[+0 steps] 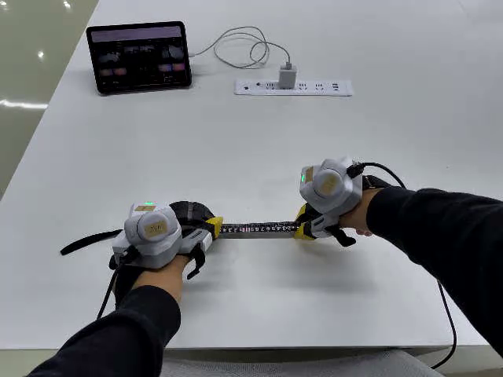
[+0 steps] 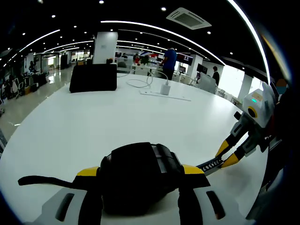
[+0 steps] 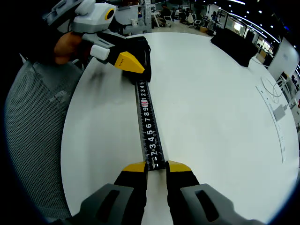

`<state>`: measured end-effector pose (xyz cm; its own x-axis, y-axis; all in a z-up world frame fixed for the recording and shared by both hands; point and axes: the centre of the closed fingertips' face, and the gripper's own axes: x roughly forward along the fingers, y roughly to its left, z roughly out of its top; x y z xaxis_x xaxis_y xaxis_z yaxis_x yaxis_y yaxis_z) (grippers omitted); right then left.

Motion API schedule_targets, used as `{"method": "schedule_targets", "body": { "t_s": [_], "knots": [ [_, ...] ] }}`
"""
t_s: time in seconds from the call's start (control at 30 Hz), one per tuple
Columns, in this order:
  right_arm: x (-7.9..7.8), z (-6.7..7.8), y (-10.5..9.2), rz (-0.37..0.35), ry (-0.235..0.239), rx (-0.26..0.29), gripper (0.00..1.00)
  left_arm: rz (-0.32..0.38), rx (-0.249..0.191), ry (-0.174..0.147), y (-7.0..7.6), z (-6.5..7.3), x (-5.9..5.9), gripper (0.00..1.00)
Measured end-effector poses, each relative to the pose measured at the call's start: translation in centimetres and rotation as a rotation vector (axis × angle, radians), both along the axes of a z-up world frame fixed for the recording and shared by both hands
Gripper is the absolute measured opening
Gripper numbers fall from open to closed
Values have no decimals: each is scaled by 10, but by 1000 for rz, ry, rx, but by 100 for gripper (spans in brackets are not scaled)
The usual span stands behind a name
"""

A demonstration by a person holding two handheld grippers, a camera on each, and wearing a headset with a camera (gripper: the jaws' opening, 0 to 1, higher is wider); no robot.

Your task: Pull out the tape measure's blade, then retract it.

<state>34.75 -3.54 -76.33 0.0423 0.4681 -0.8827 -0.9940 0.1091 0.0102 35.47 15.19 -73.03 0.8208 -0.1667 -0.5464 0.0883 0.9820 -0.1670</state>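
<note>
The black tape measure case (image 1: 191, 214) (image 2: 140, 176) (image 3: 138, 56) lies on the white table, and my left gripper (image 1: 206, 233) (image 2: 140, 171) (image 3: 125, 61) is shut on it with a yellow-tipped finger on each side. A black wrist strap (image 1: 88, 240) (image 2: 44, 180) trails left from the case. The dark numbered blade (image 1: 258, 228) (image 3: 149, 126) (image 2: 209, 164) is pulled out a short way to the right. My right gripper (image 1: 302, 229) (image 3: 156, 166) (image 2: 224, 157) is shut on the blade's end.
A black tablet (image 1: 139, 56) (image 2: 93, 77) stands at the far left of the table (image 1: 251, 157). A white power strip (image 1: 292, 86) (image 2: 165, 94) with a charger and coiled cable lies at the far middle. A grey mesh chair (image 3: 40, 136) is by the near edge.
</note>
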Motion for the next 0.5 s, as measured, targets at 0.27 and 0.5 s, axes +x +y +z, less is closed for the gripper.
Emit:
{"method": "schedule_targets", "body": {
  "t_s": [0.27, 0.5],
  "knots": [
    [-1, 0, 2, 11, -2, 3, 11, 0, -1, 1, 0, 0, -1, 61],
    [-1, 1, 3, 18, -1, 6, 11, 0, -2, 1, 0, 0, 0, 61]
  ]
}}
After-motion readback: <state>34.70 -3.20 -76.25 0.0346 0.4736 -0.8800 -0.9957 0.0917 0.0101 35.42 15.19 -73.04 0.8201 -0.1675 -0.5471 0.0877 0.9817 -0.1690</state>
